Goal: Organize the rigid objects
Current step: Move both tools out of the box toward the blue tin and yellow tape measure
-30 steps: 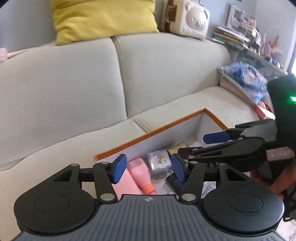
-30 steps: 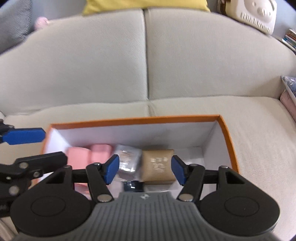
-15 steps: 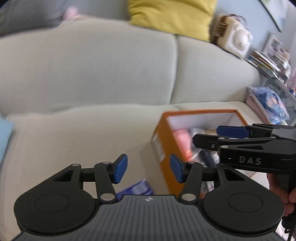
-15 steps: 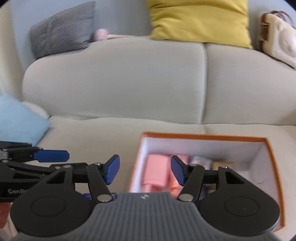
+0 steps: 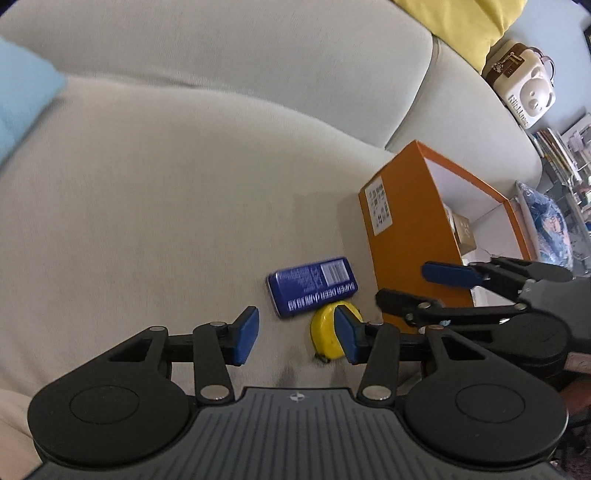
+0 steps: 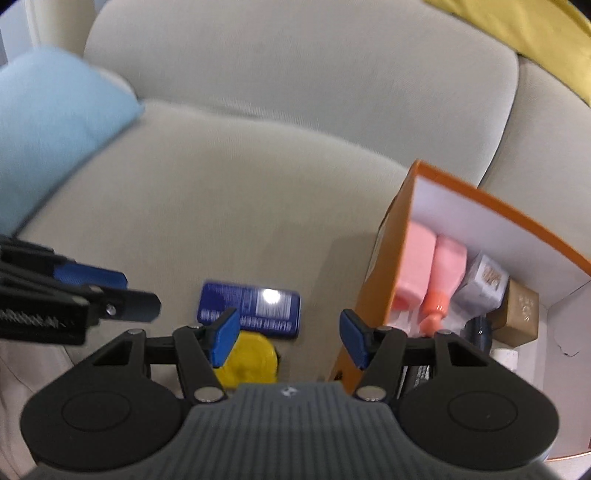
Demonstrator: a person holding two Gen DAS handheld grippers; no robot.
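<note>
A dark blue tin lies flat on the sofa seat, with a round yellow tape measure just in front of it. Beside them to the right stands an open orange box. My left gripper hovers over the seat just short of the tin, its jaws closing with nothing between them. My right gripper hangs above the blue tin and the yellow tape measure, jaws closing slightly and empty. The orange box holds two pink bottles, a grey packet and a tan box.
The beige sofa seat stretches bare to the left of the tin. A light blue cushion lies at the far left. A yellow cushion and a bear-shaped bag sit on the backrest. The other gripper crosses in front of the box.
Both grippers have swung left, away from above the box's inside, and rolled. The blue tin and yellow tape measure have come into view. The left jaws have narrowed.
</note>
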